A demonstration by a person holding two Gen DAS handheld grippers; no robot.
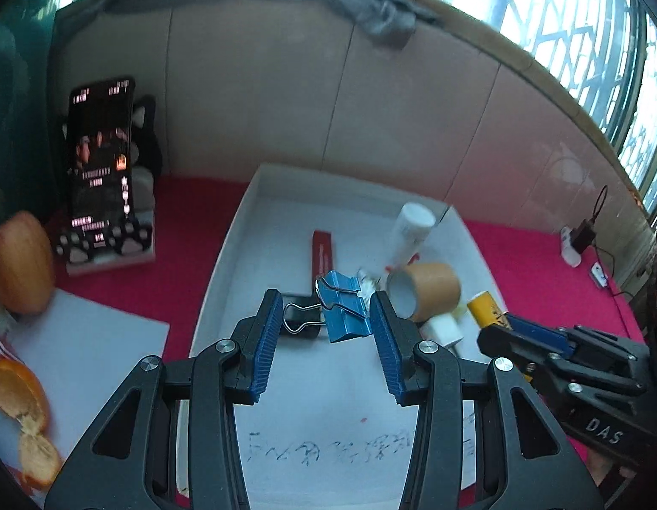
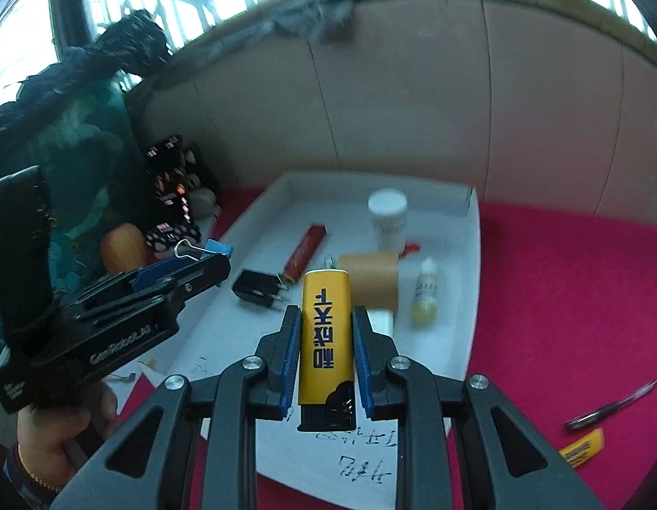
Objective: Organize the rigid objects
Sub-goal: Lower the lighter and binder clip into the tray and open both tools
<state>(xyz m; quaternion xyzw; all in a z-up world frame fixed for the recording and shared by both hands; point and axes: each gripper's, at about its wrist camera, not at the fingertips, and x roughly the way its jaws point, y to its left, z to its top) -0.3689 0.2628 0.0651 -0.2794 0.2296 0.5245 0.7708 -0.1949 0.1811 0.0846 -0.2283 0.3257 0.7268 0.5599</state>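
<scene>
Right gripper (image 2: 324,352) clamping yellow lighter (image 2: 326,335) above white tray (image 2: 455,340), left gripper (image 2: 196,261) holding blue binder clip (image 2: 218,248)

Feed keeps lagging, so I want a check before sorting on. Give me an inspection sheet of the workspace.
Surface: red cloth under a white tray.
Job's things: blue binder clip and yellow lighter held; red stick, black plug, white bottle, tape roll, dropper bottle in tray.
Clutter: orange peel, pen, second lighter, phone.
Grippers: left claw grips clip; right claw grips lighter.
Cables: black cable, far right.
Surroundings: cardboard wall, barred window.
</scene>
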